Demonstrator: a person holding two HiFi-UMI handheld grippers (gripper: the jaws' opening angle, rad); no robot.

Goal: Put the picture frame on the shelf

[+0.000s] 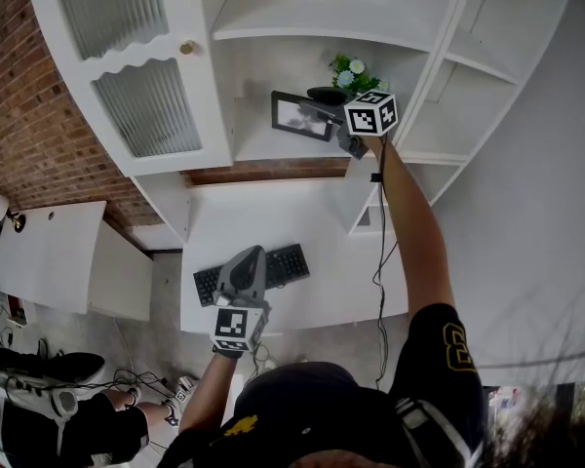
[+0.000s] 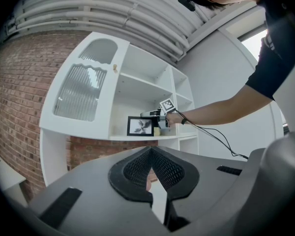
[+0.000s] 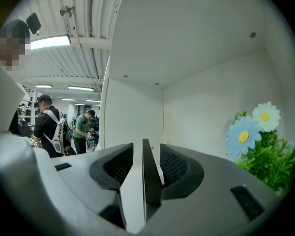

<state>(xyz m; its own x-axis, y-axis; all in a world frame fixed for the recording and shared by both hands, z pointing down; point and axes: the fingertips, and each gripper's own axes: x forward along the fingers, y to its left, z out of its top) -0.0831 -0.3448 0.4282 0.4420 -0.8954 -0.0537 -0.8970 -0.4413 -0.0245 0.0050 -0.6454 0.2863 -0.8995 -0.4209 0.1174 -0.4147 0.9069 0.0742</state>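
The black picture frame [image 1: 300,115] stands upright on the white shelf [image 1: 263,149], its photo facing out in the left gripper view [image 2: 140,126]. My right gripper [image 1: 337,131] reaches up to the frame's right edge. In the right gripper view that thin dark edge [image 3: 146,166] runs between the jaws of the right gripper [image 3: 146,156], which stand open with a gap at the left pad. My left gripper [image 1: 246,258] hangs low over the desk, shut and empty [image 2: 151,154], far from the shelf.
A pot of blue and white flowers [image 1: 351,71] [image 3: 258,136] stands just right of the frame. A black keyboard [image 1: 273,266] lies on the white desk [image 1: 302,222]. A ribbed cabinet door [image 1: 146,105] closes the left side. People [image 3: 49,127] stand in the background.
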